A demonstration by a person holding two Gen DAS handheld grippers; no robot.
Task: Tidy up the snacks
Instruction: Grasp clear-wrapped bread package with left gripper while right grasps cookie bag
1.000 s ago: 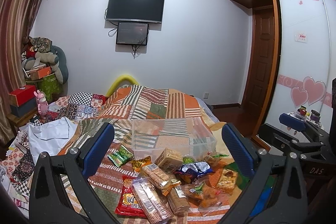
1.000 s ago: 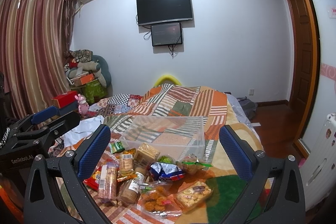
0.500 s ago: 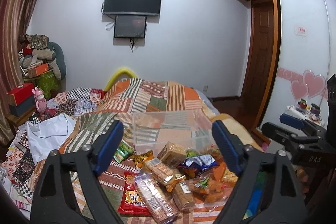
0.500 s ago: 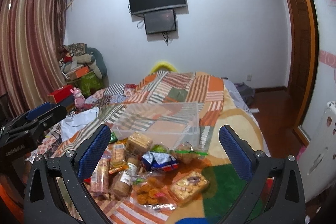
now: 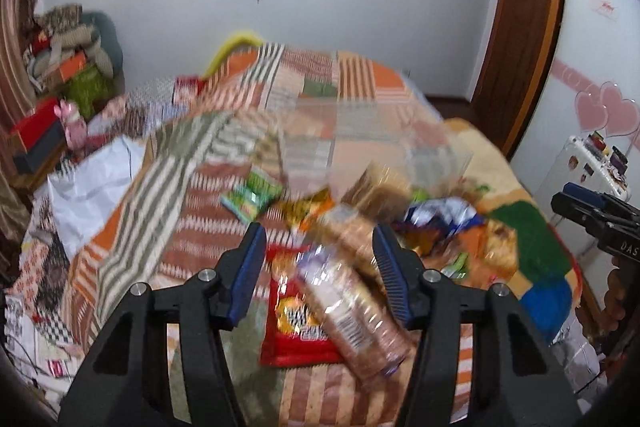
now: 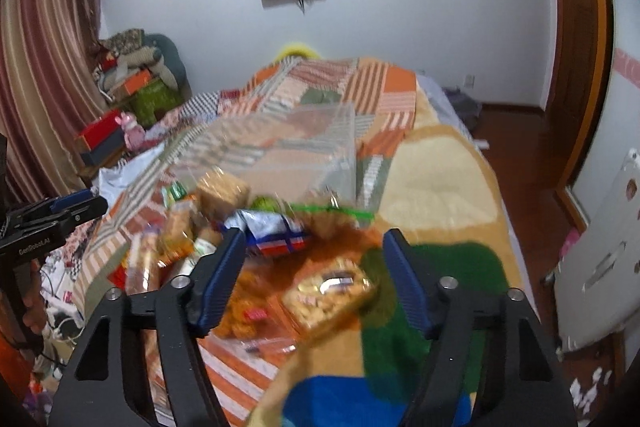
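A heap of snack packs lies on the quilted bed in front of a clear plastic box (image 5: pixel 360 135) (image 6: pixel 288 147). My left gripper (image 5: pixel 318 229) hovers over a long clear biscuit pack (image 5: pixel 352 307) that rests on a red snack bag (image 5: pixel 292 327). Its jaws are closing, with the pack seen between them and the pads apart from it. My right gripper (image 6: pixel 315 233) hangs over a clear tray of golden snacks (image 6: pixel 332 291). Its jaws are closing too and touch nothing. A blue-and-white bag (image 6: pixel 272 231) and a brown biscuit block (image 6: pixel 222 193) lie further back. Both views are blurred.
The bed (image 6: pixel 432 179) fills the middle, with a white cloth (image 5: pixel 92 183) on its left side. A red box (image 5: pixel 38 125) and a pink toy (image 5: pixel 72 119) stand left of the bed. A white cabinet (image 6: pixel 600 259) and wooden floor are at the right.
Both grippers have come down and tipped toward the snack heap, which now looks larger and closer. The jaws of both have narrowed, the left more than the right.
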